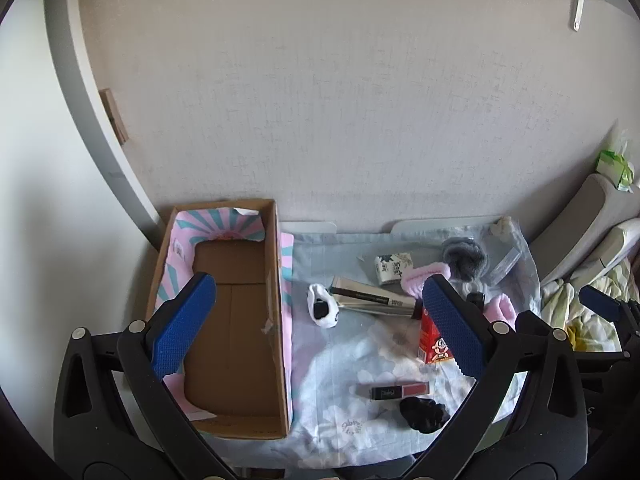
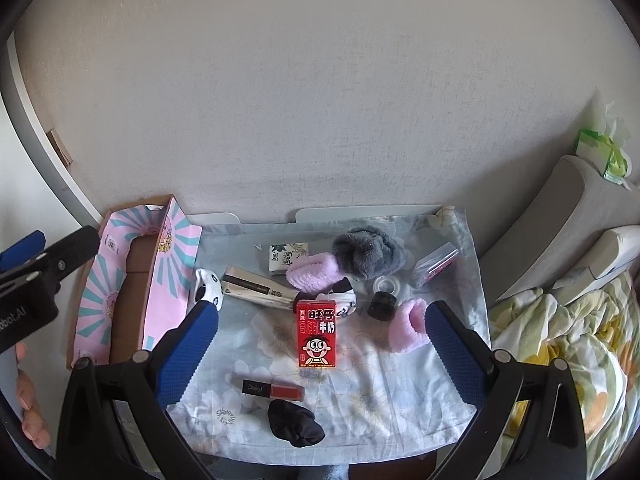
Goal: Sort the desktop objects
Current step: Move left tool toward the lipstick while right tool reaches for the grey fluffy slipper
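Note:
An empty cardboard box [image 1: 234, 320] with a pink striped lining stands at the table's left. My left gripper [image 1: 318, 320] hangs open above the box's right wall, holding nothing. On the flowered cloth lie a red milk carton [image 2: 316, 334], a lip gloss tube [image 2: 274, 390], a black scrunchie [image 2: 296, 424], a long beige box [image 2: 258, 286], a black-and-white sock [image 2: 208, 286], pink fluffy pieces [image 2: 314, 276] and a grey fluffy thing [image 2: 366, 252]. My right gripper [image 2: 322, 346] is open above the carton, with nothing between its fingers.
A small tissue pack [image 2: 288, 258], a black jar [image 2: 382, 306], a tape roll [image 2: 386, 284] and a clear case [image 2: 436, 266] lie at the back right. A wall stands behind the table. A bed with a flowered quilt [image 2: 580, 344] borders the right side.

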A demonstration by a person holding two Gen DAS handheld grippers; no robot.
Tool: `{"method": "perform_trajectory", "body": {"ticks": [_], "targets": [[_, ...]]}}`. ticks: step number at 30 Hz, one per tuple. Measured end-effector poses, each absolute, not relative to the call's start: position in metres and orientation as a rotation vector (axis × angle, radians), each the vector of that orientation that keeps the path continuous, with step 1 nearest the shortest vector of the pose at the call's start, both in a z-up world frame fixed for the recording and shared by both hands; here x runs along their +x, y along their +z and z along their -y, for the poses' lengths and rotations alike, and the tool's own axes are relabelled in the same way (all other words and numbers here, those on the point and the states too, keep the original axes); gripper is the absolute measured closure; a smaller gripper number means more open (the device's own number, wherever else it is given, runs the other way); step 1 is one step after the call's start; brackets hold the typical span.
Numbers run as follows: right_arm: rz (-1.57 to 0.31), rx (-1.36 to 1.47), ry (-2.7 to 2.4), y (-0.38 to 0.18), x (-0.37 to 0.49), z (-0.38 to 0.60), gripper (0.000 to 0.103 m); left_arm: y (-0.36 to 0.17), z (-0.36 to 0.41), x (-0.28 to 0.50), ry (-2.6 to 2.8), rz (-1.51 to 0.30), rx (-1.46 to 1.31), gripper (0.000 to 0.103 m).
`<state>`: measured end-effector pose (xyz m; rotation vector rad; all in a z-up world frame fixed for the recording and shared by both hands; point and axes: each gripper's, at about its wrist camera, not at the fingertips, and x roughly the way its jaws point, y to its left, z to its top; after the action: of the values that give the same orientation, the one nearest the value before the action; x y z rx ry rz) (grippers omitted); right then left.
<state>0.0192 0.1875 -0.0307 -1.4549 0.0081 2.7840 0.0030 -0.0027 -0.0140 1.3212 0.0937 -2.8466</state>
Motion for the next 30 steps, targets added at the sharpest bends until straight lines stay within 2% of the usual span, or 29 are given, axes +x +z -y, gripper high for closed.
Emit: {"method": "perform_trajectory", "body": {"ticks": [10, 26, 30], "targets": [[-0.028, -1.454, 2.788, -0.0313, 0.0198, -0.1899, 0.0, -0.0164, -0.0016, 0.0038, -2.863, -0.121, 1.363, 0.0], [-0.01, -1.472, 2.813, -0.0355, 0.0221, -0.1864, 0.0, -0.0124, -0.0004, 0.0075, -2.864, -0.069, 1.323, 0.0], [-0.003, -1.475, 2.813, -0.0359, 0.0233, -0.1865, 0.0, -0.0181, 0.0063, 0.0058, -2.861, -0.12, 1.37, 0.0]]}}
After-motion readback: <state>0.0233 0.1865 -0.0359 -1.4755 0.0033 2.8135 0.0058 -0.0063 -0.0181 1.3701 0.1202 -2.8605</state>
